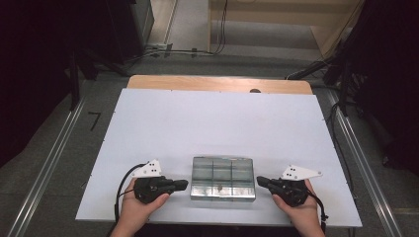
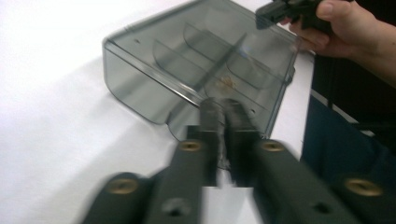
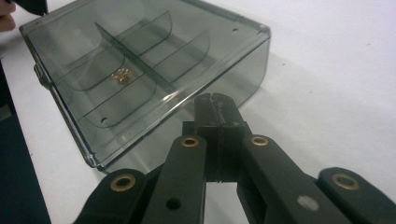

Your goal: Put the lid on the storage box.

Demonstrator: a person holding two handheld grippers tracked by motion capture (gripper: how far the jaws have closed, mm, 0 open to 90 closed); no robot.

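Clear grey plastic compartment box, lid shut, sits at near edge of white table, between both grippers. Left gripper just beside box's left wall, jaws nearly together, possibly slight gap (blurred in left gripper view), nothing held. Right gripper just right of box, jaws closed, empty. Right gripper view reveals small brass piece inside middle compartment; from high view, mere speck.

small brass item in box: unidentifiable | left gripper: blurred
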